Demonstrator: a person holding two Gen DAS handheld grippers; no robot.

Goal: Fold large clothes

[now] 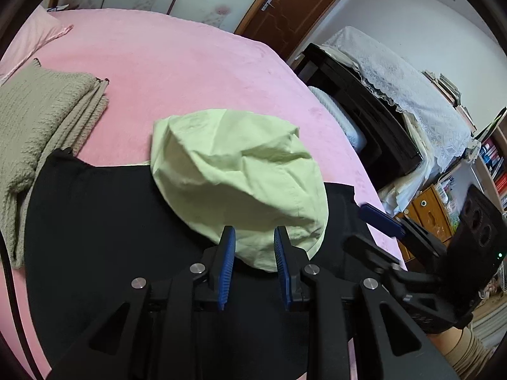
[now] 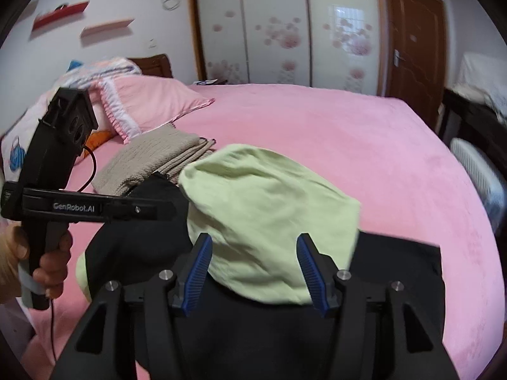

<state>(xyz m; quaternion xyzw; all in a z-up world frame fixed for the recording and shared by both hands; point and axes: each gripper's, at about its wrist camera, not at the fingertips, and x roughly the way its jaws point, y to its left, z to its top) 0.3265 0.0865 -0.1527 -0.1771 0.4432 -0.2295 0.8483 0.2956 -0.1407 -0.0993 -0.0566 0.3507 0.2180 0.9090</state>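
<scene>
Light green garment [image 1: 240, 186] lay bunched on black garment [image 1: 104, 221] at pink bed's [image 1: 177, 72] near edge. Left gripper [image 1: 255, 237] jaws slightly apart, right gripper [image 2: 255, 247] jaws wide, both empty. Folded beige knit [image 1: 41, 117] at 10 o'clock; open bedspread toward 12.

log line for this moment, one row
left gripper open | right gripper open | green garment loose on black garment | nothing gripped

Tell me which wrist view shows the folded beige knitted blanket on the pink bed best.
The left wrist view: the folded beige knitted blanket fills the left side there, knit texture and stacked fold edges sharp, though the frame edge crops it. In the right wrist view the blanket is smaller, slightly blurred, and partly hidden behind the black garment.
</scene>
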